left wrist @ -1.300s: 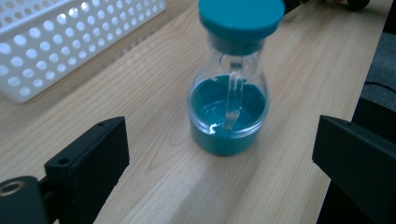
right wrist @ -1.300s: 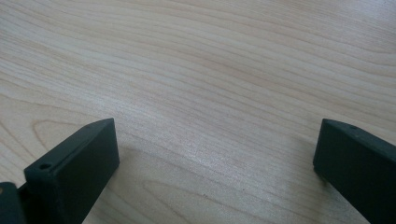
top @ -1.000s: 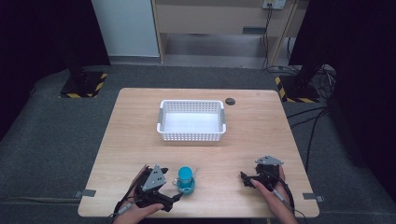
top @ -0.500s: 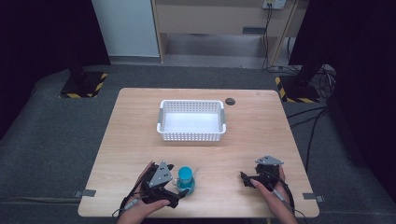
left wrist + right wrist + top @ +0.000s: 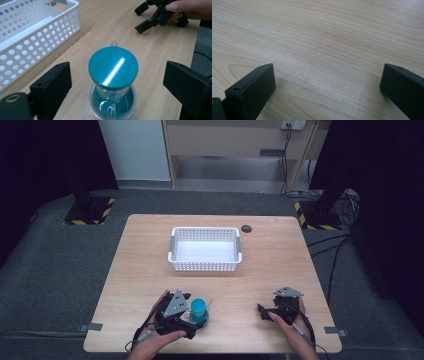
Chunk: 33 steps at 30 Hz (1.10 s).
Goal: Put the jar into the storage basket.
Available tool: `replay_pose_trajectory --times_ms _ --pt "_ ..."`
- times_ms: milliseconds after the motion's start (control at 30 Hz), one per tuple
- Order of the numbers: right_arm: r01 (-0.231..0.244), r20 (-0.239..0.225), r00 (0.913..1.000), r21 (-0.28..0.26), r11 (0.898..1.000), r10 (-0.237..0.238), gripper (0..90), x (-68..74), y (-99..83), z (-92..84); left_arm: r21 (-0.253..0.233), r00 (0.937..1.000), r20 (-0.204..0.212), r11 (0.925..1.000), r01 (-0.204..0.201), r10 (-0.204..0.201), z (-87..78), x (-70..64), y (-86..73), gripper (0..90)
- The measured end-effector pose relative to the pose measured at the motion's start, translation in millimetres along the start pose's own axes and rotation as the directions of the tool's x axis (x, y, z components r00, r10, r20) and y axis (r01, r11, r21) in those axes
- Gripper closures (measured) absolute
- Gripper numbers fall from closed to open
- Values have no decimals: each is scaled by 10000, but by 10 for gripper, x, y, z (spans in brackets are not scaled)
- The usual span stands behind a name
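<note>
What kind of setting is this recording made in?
Probably a lab or recording studio, not a home: a lone wooden table on grey carpet, black curtains around it, hazard-striped stand bases at the sides, and just a white basket and a teal-lidded jar set out.

Light wooden table (image 5: pixel 280 265), bare grain across most of it. Toward the far edge, about midway along, a white perforated basket (image 5: pixel 205 248), long side parallel to that edge. Just right of the basket, close to the far edge, a small dark round disc (image 5: pixel 246 228). Down by the near edge, left of centre, a clear jar with a teal lid (image 5: pixel 199 307), standing upright on the wood, well apart from the basket. Near the near-right corner, plain wood under the right gripper (image 5: pixel 264 312), jaws spread.
</note>
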State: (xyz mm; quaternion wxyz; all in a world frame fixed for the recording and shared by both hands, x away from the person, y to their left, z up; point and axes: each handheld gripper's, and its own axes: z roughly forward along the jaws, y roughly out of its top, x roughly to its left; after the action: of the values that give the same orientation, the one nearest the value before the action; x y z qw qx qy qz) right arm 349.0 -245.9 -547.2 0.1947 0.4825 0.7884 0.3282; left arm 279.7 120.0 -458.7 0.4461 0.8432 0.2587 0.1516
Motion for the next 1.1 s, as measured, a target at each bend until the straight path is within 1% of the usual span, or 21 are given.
replay_pose_trajectory --times_ms 33,100,200,300,367,433,600,633,667,767,867,900,967,1100 --pt "3 1 10000 1 10000 -3 1 0 0 0 69 10000 -37 10000 -16 16 19 -3 3 93" --pt "2 1 10000 -1 10000 -2 1 0 0 0 55 10000 -51 10000 -21 22 26 -3 4 123" --pt "2 -1 10000 1 10000 -2 1 0 0 0 12 9999 -105 10000 -2 3 39 5 7 140" --pt "1 2 10000 0 10000 -1 1 0 0 0 33 9999 -143 10000 52 -52 59 22 2 201" --pt "1 -1 10000 0 10000 -1 1 0 0 0 10 9999 -81 10000 95 -95 64 31 -3 248" --pt "2 1 10000 -1 10000 -2 1 0 0 0 62 9997 -179 9999 136 -135 73 38 -7 276" --pt "0 1 10000 -1 10000 0 1 0 0 0 138 9998 -93 9997 204 -203 95 42 -14 350" --pt "0 -1 10000 0 10000 0 1 0 0 0 154 9998 -106 9998 159 -157 96 36 -14 425" --pt "0 -1 10000 0 10000 0 1 0 0 0 154 9998 -106 9998 159 -157 96 36 -14 460" --pt "-2 0 10000 1 10000 2 1 0 0 0 148 9997 -141 9997 185 -183 85 30 -2 468" --pt "2 0 10000 -2 10000 -2 1 0 0 0 43 9997 -137 9998 187 -186 58 35 30 468" --pt "1 2 10000 -2 10000 -1 1 0 0 0 53 9998 -139 9999 165 -164 35 62 69 469" --pt "2 1 10000 -1 10000 -2 2 0 0 0 72 9998 -134 9999 156 -155 25 80 90 469" --pt "0 -1 10000 0 10000 0 2 0 0 0 141 9999 -34 9998 131 -130 -8 177 166 469"
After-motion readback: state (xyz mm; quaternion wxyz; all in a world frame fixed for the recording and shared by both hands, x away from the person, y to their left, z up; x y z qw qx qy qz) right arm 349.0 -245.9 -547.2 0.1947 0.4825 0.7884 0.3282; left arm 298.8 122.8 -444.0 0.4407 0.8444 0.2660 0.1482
